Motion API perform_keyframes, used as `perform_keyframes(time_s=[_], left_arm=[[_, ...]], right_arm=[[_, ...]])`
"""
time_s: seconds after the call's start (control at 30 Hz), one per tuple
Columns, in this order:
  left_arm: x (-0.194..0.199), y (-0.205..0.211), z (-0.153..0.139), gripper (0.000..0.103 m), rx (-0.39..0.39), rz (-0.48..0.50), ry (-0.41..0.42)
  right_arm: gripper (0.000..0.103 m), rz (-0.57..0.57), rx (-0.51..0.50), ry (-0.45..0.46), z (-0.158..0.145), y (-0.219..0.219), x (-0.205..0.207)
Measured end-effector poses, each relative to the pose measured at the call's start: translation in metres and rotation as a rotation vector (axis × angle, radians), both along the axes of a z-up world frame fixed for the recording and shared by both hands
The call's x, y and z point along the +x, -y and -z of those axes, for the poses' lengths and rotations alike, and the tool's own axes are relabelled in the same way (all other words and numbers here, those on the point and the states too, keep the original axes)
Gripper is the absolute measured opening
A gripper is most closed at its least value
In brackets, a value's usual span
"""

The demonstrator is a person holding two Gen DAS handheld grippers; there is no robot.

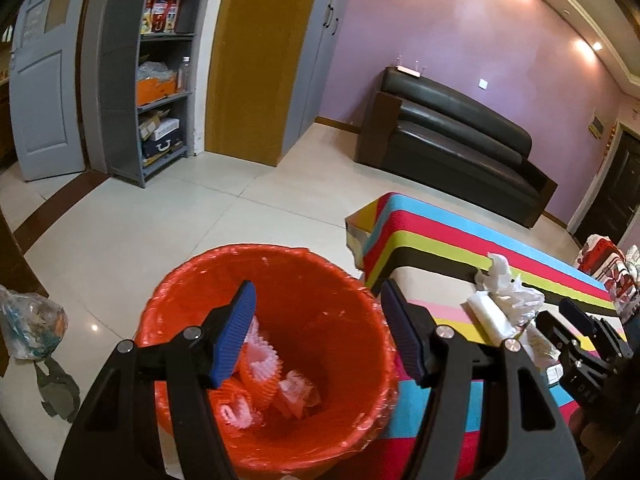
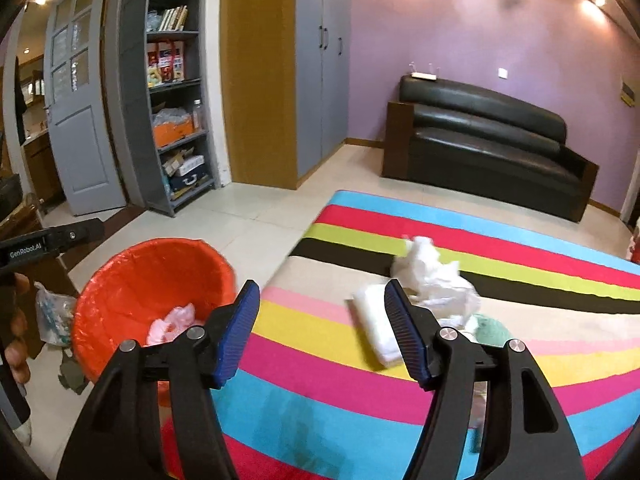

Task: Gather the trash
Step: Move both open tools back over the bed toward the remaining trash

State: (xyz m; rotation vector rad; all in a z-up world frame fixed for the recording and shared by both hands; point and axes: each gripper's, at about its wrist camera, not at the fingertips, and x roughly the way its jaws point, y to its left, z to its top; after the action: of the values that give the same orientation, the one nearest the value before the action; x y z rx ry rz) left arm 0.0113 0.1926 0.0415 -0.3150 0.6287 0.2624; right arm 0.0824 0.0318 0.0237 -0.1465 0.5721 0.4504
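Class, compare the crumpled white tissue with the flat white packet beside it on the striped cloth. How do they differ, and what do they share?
Shape: the crumpled white tissue is bunched and ragged, while the flat white packet is a smooth oblong.
Pose: the tissue heaps upward; the packet lies flat.
Place: the tissue lies farther from the grippers; the packet is nearer them.
Shared: both are white, rest side by side on the striped cloth, and are not in the orange bin.

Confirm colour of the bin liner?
Orange-red, glossy plastic liner inside the trash bin; shows best in the left wrist view.
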Motion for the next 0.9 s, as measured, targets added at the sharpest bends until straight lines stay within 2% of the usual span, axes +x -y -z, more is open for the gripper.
perform_keyframes(time_s=[0.47,0.9], left_arm=[[0.044,0.057,0.015,0.063,-0.005,0.083,-0.018],[0.09,0.129,0.043,0.063,-0.01,0.187,-0.06]], right_arm=[[0.062,0.092,-0.011,-0.005,0.011,0.071,0.019],[0.062,0.092,-0.065,-0.102,0.049,0.111,0.046]])
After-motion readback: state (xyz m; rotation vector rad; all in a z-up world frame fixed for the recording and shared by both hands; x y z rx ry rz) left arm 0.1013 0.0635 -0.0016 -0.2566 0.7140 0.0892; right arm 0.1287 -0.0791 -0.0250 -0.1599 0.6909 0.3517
